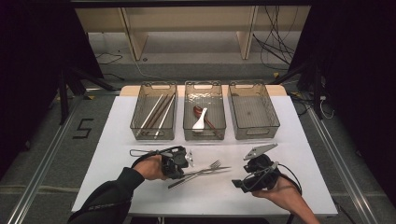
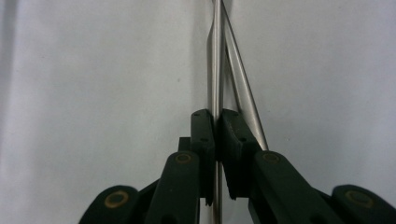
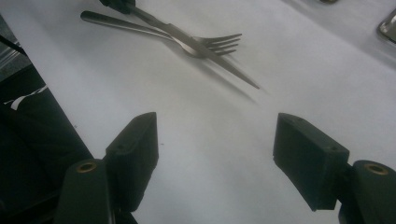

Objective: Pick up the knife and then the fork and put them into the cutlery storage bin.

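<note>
A metal knife (image 1: 212, 170) and a metal fork (image 1: 205, 169) lie crossed on the white table (image 1: 140, 186), near its front middle. My left gripper (image 1: 187, 173) is shut on the knife's handle. In the left gripper view the pads (image 2: 203, 135) pinch the straight handle of the knife (image 2: 215, 70), and the handle of the fork (image 2: 243, 88) slants past just to the right. My right gripper (image 1: 240, 179) rests to the right of the cutlery, open and holding nothing. Its view looks between its fingers (image 3: 133, 154) at the fork (image 3: 205, 44) and the blade of the knife (image 3: 233, 70).
Three clear bins stand in a row at the table's far side. The left bin (image 1: 140, 128) holds several chopsticks, the middle bin (image 1: 219, 128) a white spoon (image 1: 199, 122) and a dark red one, and the right bin (image 1: 254, 112) holds nothing. Cables lie on the floor beyond.
</note>
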